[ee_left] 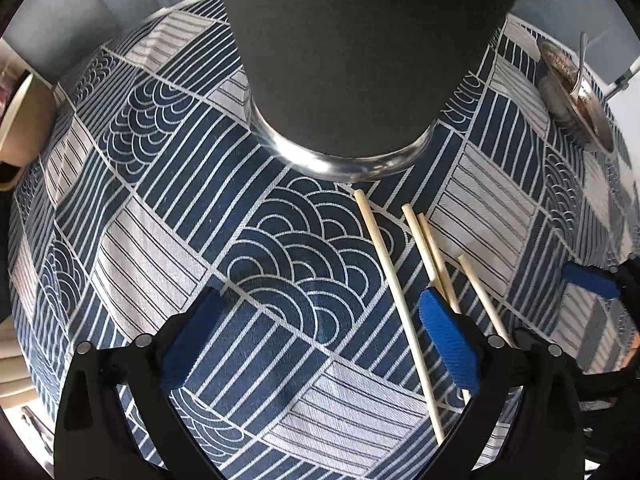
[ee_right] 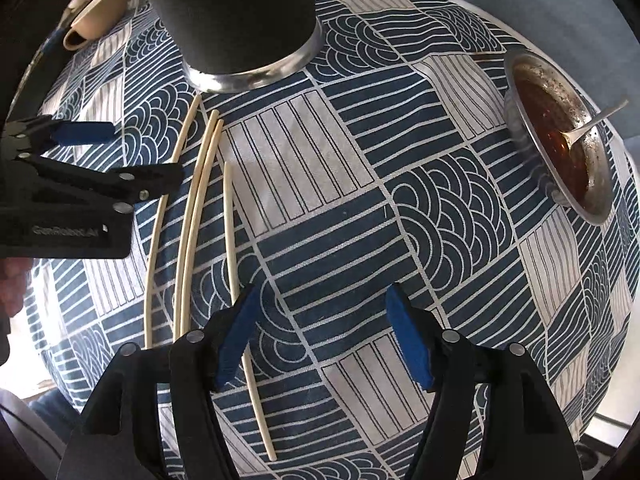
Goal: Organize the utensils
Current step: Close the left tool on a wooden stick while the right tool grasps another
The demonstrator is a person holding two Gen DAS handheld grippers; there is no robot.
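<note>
Chopsticks [ee_left: 394,280] lie loose on the patterned cloth [ee_left: 168,248], outside the left gripper [ee_left: 316,340] by its right pad; one passes under the right gripper's [ee_right: 320,340] left pad. Both jaws gape, empty.

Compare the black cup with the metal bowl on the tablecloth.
The black cup is tall with dark sides and a shiny metal rim at the bottom; the metal bowl is low and wide. The cup stands close to the chopsticks; the bowl sits far off, holding brown residue and a spoon. Both rest on the tablecloth.
</note>
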